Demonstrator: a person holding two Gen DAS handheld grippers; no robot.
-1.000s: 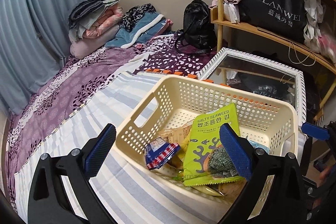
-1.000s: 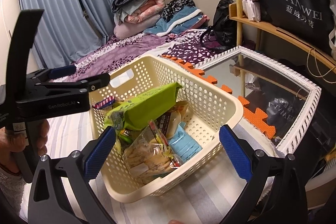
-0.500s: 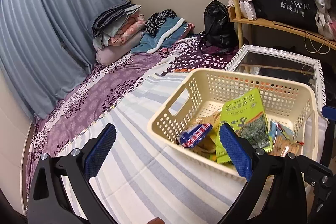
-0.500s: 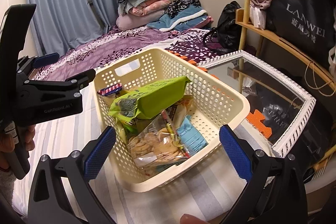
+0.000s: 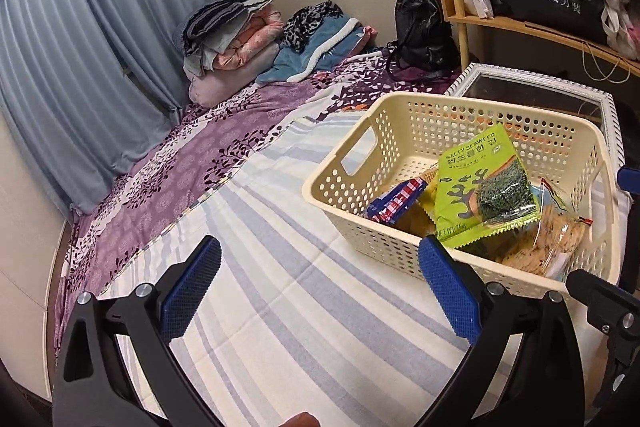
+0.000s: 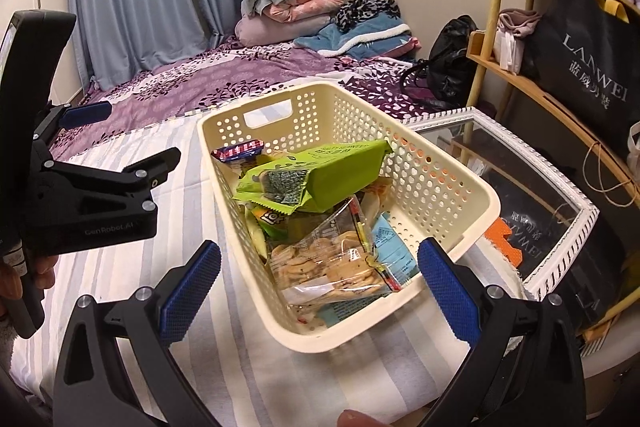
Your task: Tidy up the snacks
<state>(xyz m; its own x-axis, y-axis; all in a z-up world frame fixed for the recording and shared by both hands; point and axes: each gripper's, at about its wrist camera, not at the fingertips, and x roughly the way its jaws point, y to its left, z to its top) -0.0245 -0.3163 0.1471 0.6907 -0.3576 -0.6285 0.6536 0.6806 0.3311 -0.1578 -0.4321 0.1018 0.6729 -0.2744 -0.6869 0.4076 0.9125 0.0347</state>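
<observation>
A cream perforated basket (image 5: 348, 199) (image 6: 472, 187) stands on the striped cloth. It holds a green seaweed pack (image 5: 480, 187) (image 6: 332, 175), a clear bag of crackers (image 5: 548, 235) (image 6: 332, 263), a red-checked packet (image 5: 396, 201) (image 6: 238, 151) and a light blue packet (image 6: 390, 247). My left gripper (image 5: 320, 285) is open and empty, to the left of and in front of the basket; it also shows in the right wrist view (image 6: 120, 131). My right gripper (image 6: 320, 283) is open and empty, over the basket's near end.
A white-framed mirror (image 6: 560, 187) (image 5: 540, 87) lies right of the basket. A bamboo shelf with a black bag (image 6: 588, 63) stands beyond it. A purple bedspread (image 5: 192, 155), folded bedding (image 6: 292, 3) and a black backpack (image 5: 424, 27) lie behind.
My left gripper has pulled back and to the left, away from the basket. My right gripper has drawn back slightly. Both stay open.
</observation>
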